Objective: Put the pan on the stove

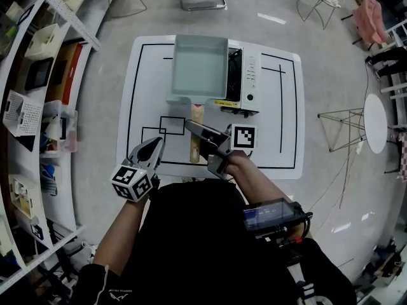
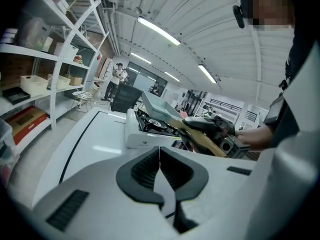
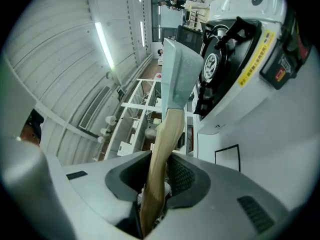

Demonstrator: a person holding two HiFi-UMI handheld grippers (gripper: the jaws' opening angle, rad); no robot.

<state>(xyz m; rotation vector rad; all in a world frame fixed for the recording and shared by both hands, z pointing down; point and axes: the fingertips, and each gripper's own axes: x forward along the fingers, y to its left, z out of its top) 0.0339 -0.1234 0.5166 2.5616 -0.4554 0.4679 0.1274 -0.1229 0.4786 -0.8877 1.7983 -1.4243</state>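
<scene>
Head view, looking down: pale rectangular pan (image 1: 199, 65) sat over the left part of a white tabletop stove (image 1: 249, 75), on a white table (image 1: 147, 68) w/ black lines. My right gripper (image 1: 194, 129) clamped the pan's wooden handle (image 1: 196, 146). My left gripper (image 1: 154, 146) was near the table's front edge, apart from the pan.

Left gripper view: jaws closed together, nothing btwn them. Pan was tilted above the burner (image 2: 152, 124) ahead.

Right gripper view: jaws pinched the handle. Pan showed edge-on, just beside the burner.
</scene>
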